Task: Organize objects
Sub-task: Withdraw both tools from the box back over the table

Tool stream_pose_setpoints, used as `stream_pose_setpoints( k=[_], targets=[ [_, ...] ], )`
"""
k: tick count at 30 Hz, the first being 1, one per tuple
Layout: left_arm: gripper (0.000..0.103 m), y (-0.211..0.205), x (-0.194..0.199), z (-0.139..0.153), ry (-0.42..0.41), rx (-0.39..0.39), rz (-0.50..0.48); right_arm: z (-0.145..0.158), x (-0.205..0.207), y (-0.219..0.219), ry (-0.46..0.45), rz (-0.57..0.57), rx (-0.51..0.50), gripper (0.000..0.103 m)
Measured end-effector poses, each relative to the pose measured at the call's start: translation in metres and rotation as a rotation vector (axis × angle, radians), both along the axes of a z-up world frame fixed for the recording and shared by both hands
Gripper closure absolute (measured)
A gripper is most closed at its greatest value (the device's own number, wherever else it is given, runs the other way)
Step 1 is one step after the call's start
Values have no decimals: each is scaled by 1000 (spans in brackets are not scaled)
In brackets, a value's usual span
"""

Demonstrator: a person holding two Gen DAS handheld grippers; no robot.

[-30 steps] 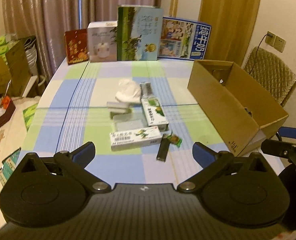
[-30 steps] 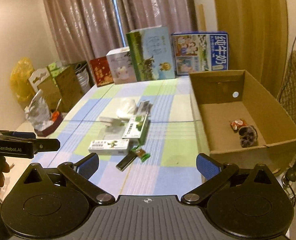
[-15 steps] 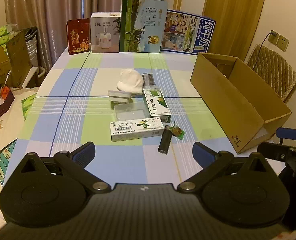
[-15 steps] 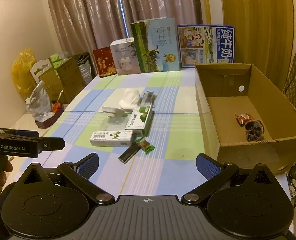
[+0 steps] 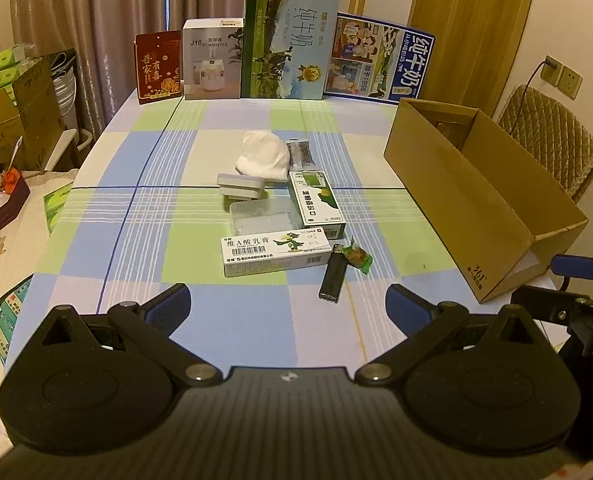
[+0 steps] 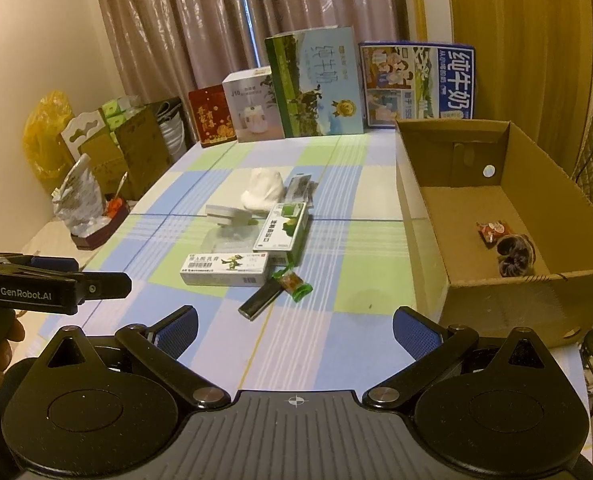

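A cluster of small items lies mid-table: a white ointment carton, a green-and-white medicine box, a black lighter, a green-wrapped candy, a clear plastic case, a grey block and a white cloth. An open cardboard box at the right holds a red packet and a dark round item. My left gripper and right gripper hover open above the near table edge, short of the items.
Milk cartons, a humidifier box and a red box line the table's far edge. Cardboard boxes and bags stand on the floor at left. A quilted chair sits behind the cardboard box.
Both grippers have risen and tilted a little, so the table and items sit lower and nearer in view. Nothing on the table has moved.
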State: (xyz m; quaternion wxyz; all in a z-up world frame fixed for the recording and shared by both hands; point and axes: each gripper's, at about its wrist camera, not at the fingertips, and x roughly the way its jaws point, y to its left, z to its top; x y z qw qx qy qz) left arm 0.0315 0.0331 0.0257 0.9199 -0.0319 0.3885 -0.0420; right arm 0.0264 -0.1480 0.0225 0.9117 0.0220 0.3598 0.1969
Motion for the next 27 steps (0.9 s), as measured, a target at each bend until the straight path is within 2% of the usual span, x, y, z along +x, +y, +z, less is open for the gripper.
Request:
stream_pose_setpoints(
  k=[19, 27],
  targets=[
    [1, -2, 1, -9, 17, 10, -3, -6, 5, 4, 22, 12, -5, 2],
    [1, -2, 10, -19, 27, 58, -21, -22, 17, 11, 43, 59, -24, 2]
  ],
)
